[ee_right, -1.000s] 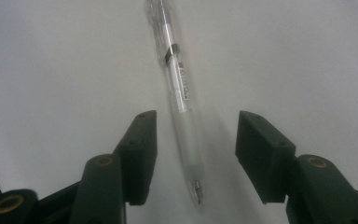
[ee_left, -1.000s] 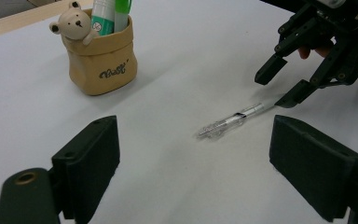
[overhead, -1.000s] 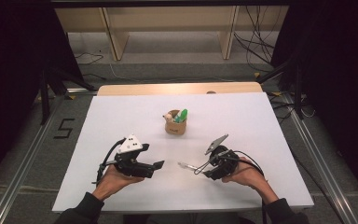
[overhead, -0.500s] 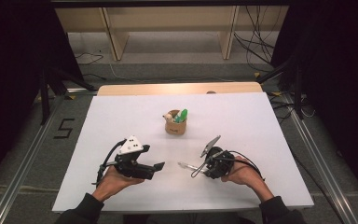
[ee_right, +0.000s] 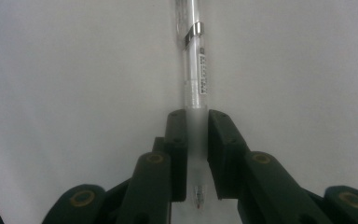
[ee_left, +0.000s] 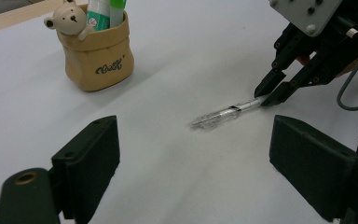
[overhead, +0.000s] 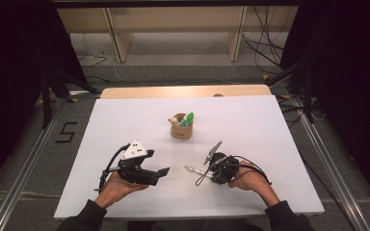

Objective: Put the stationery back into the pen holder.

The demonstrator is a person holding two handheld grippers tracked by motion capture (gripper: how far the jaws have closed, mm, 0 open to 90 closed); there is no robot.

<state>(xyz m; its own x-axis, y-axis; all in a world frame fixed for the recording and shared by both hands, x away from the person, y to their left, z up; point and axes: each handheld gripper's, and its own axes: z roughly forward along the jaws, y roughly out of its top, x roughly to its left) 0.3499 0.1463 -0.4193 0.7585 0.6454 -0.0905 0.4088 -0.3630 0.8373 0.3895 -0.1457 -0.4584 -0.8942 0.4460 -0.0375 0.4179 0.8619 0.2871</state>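
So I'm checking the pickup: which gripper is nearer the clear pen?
Right. The right gripper has just closed its jaws on the clear pen at its tip end. The left gripper sits apart from it, jaws open, across bare table.

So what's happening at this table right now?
A person holds a gripper in each hand over a white table. The right gripper has just been closing and now clamps a clear pen near its tip end; the pen lies low over the table and points toward the left gripper. The left gripper waits with its jaws wide open and nothing between them. Farther back stands a small tan pouch with a bear figure on its rim and markers inside.
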